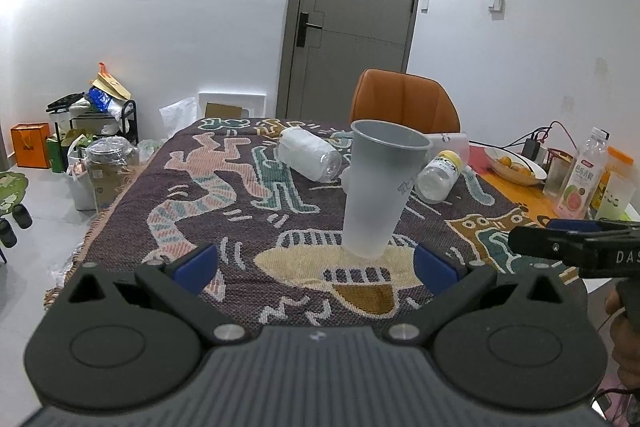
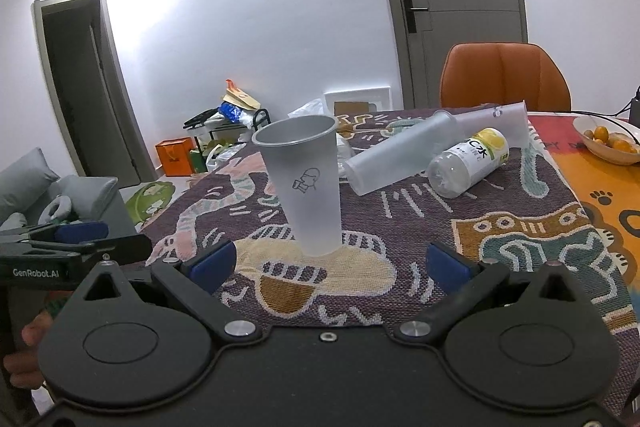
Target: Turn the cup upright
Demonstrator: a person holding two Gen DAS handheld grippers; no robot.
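A frosted translucent cup point(image 1: 380, 187) stands upright, mouth up, on the patterned tablecloth point(image 1: 224, 203). It also shows in the right wrist view point(image 2: 310, 187), with a small drawing on its side. My left gripper point(image 1: 316, 263) is open and empty, its blue pads either side of the cup's base, not touching it. My right gripper point(image 2: 328, 265) is open and empty, just short of the cup. Each gripper shows at the edge of the other's view: the right one point(image 1: 576, 247), the left one point(image 2: 72, 247).
Behind the cup lie a frosted cup on its side point(image 2: 400, 159), a small bottle with a yellow label point(image 2: 468, 159) and a stack of clear cups point(image 1: 308, 155). A fruit bowl point(image 1: 516, 167), a drink bottle point(image 1: 580, 179) and an orange chair point(image 1: 404, 103) are at the far right.
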